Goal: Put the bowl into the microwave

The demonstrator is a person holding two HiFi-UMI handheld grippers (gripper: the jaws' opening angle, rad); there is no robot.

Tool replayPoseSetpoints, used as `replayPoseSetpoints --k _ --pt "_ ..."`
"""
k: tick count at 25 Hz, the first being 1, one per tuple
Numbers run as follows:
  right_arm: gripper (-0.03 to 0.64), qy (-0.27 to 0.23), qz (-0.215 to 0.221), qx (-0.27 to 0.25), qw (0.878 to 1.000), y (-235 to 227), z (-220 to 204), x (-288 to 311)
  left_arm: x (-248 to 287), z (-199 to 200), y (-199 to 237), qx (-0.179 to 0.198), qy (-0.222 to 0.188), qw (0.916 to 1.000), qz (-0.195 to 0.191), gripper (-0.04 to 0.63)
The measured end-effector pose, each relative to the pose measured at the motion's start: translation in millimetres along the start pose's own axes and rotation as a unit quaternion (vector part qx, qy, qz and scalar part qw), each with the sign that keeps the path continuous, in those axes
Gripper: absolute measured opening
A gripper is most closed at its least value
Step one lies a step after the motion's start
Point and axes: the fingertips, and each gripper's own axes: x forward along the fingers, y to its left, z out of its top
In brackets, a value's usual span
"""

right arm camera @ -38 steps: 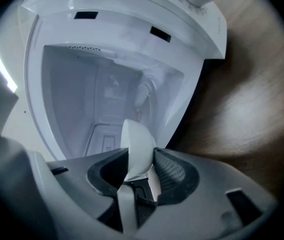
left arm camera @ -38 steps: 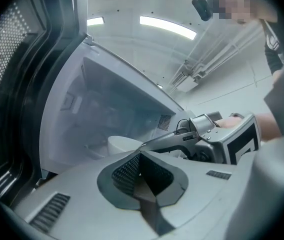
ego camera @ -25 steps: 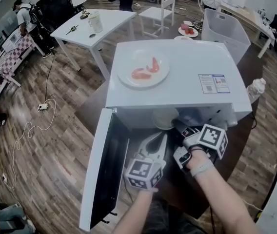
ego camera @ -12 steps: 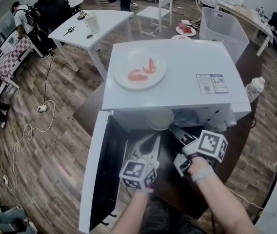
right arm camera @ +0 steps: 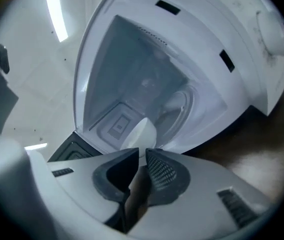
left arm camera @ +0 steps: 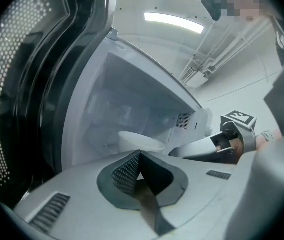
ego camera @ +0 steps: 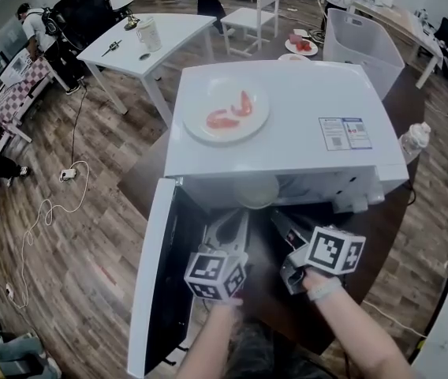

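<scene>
A white boxy microwave (ego camera: 287,133) with a plain white round bowl (ego camera: 257,189). A white round plate (ego camera: 202,93) carries red-orange food pieces (ego camera: 221,120). The wooden plank floor (ego camera: 106,212) is streaked brown.

A wood plank floor (ego camera: 90,235) runs through the room. At the far left stands a white table (ego camera: 183,38) with a jug (ego camera: 154,35) on it, and a white chair (ego camera: 257,10) stands further off to its right. A large white bin (ego camera: 362,50) sits at the far right, near a pale wooden desk (ego camera: 393,18). At the left edge is a checkered table (ego camera: 20,85), with a person (ego camera: 39,30) beside it. A white cable (ego camera: 39,219) trails across the floor from a power strip (ego camera: 69,174). A long ceiling light (left arm camera: 173,22) glows overhead.
</scene>
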Motion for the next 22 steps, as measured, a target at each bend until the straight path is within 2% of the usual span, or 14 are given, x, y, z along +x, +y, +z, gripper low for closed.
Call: replayPoseSetpoints --k 4,12,22 --pt "0.052 0.003 0.011 -0.052 0.999 11 2 8 -1 1 6 -0.003 -0.004 1.0000 0.002 0.000" --pt "0.052 0.013 0.021 -0.052 0.998 14 -3 18 2 -1 18 -0.003 0.002 0.9998 0.020 0.000" --pt "0.040 0.011 0.021 -0.048 0.999 15 3 22 12 3 14 -0.005 -0.009 0.9999 -0.001 0.000"
